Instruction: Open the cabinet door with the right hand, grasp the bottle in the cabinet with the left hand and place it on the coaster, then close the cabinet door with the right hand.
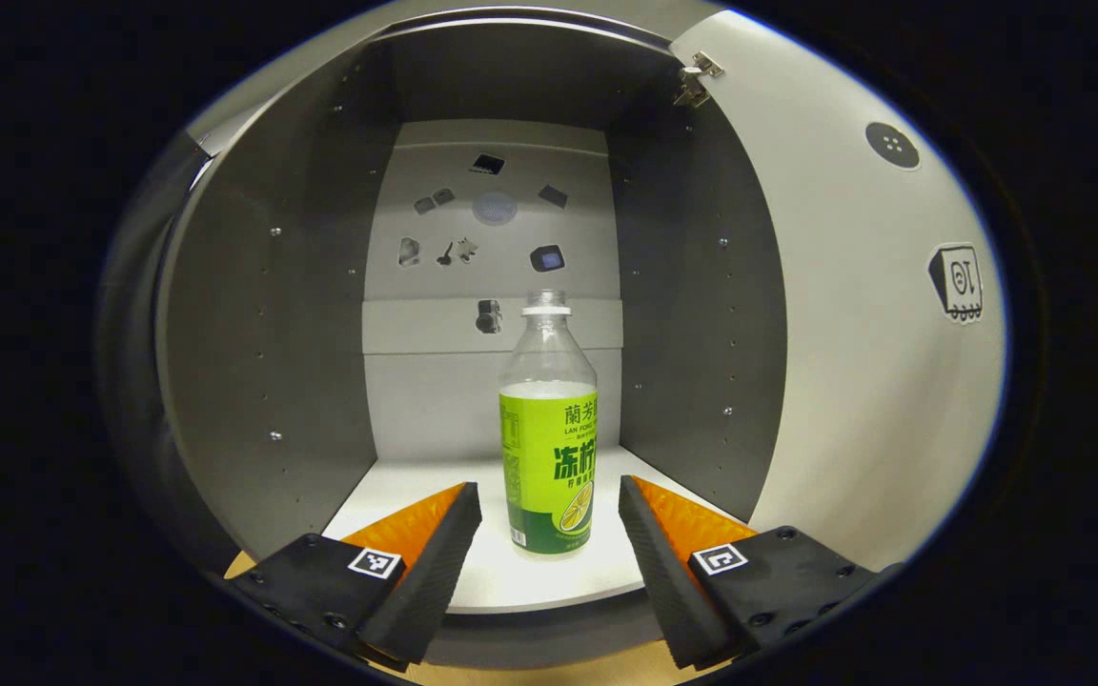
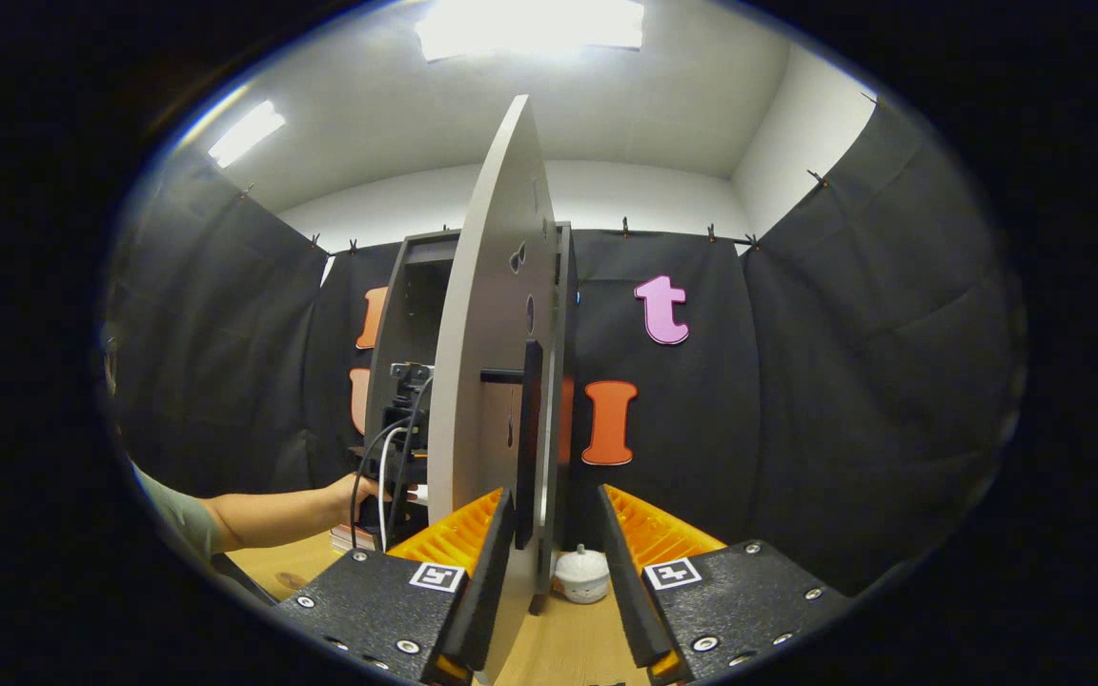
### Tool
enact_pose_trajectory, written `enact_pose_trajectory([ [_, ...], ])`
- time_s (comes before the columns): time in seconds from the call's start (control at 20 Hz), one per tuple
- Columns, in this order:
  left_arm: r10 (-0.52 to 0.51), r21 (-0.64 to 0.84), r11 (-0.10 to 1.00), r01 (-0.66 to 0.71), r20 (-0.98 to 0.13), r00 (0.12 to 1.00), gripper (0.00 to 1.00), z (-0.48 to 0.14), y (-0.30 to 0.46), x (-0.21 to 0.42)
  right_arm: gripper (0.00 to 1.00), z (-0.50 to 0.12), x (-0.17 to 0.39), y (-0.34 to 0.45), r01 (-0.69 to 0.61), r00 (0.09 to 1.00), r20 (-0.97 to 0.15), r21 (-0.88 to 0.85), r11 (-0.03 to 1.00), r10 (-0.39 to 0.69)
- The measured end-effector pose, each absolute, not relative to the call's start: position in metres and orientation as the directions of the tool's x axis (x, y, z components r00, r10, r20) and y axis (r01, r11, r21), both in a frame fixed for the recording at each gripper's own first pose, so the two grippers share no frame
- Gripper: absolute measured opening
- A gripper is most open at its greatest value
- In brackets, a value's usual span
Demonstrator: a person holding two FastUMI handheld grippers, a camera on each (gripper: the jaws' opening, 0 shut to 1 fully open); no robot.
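A clear bottle (image 1: pixel 549 429) with a green label and a white cap stands upright on the white floor of the open cabinet (image 1: pixel 273 314). My left gripper (image 1: pixel 549 488) is open just in front of it, one finger to each side, neither touching it. The cabinet door (image 1: pixel 873 333) stands swung out on the right. In the right gripper view the door (image 2: pixel 482 362) is edge-on, and its dark bar handle (image 2: pixel 530 438) lies between the fingers of my open right gripper (image 2: pixel 554 497). The left finger (image 2: pixel 487 543) sits close against the door.
A person's hand (image 2: pixel 358 491) and forearm hold the other gripper (image 2: pixel 408 391) at the cabinet opening, with cables trailing from it. A small white round object (image 2: pixel 582 574) sits on the wooden table (image 2: pixel 568 648) beyond the door. Small stickers dot the cabinet's back wall (image 1: pixel 492 210).
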State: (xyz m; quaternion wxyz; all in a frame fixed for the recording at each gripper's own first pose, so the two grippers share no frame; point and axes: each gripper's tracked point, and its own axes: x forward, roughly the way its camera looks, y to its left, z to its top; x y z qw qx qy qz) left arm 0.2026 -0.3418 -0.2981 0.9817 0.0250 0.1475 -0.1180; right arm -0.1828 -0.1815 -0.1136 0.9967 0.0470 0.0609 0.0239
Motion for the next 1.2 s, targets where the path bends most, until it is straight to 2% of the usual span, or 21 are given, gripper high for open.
enact_pose_trajectory([
  [0.15, -0.160, 0.045, 0.982, 0.181, -0.298, 0.941, 0.96, -0.307, -0.341, 0.224, 0.60, -0.109, -0.209, -0.181, -0.048, 0.995, -0.086, 0.067, 0.997, 0.054],
  [0.3, -0.157, 0.006, 0.986, 0.168, -0.319, 0.935, 0.95, -0.313, -0.350, 0.237, 0.74, -0.106, -0.222, -0.197, -0.004, 0.998, -0.064, 0.016, 1.000, 0.005],
  [0.4, -0.145, 0.012, 0.988, 0.157, -0.325, 0.934, 0.95, -0.314, -0.352, 0.246, 0.79, -0.104, -0.223, -0.202, 0.014, 0.998, -0.053, 0.014, 1.000, -0.013],
  [0.65, -0.106, 0.049, 0.991, 0.127, -0.304, 0.947, 0.95, -0.307, -0.348, 0.269, 0.82, -0.113, -0.228, -0.221, 0.060, 0.996, -0.067, 0.036, 0.998, -0.058],
  [0.8, -0.126, 0.023, 0.990, 0.138, -0.282, 0.951, 0.94, -0.303, -0.352, 0.283, 0.82, -0.114, -0.233, -0.226, 0.073, 0.995, -0.068, 0.055, 0.996, -0.070],
  [0.85, -0.133, 0.017, 0.990, 0.143, -0.275, 0.952, 0.89, -0.303, -0.352, 0.287, 0.82, -0.114, -0.235, -0.230, 0.080, 0.995, -0.070, 0.057, 0.995, -0.076],
  [1.05, -0.123, 0.009, 0.991, 0.131, -0.274, 0.954, 0.81, -0.302, -0.341, 0.286, 0.82, -0.116, -0.241, -0.236, 0.098, 0.993, -0.072, 0.072, 0.993, -0.092],
  [1.2, -0.130, 0.007, 0.990, 0.138, -0.290, 0.948, 0.82, -0.293, -0.332, 0.271, 0.82, -0.114, -0.240, -0.234, 0.092, 0.994, -0.064, 0.093, 0.991, -0.087],
])
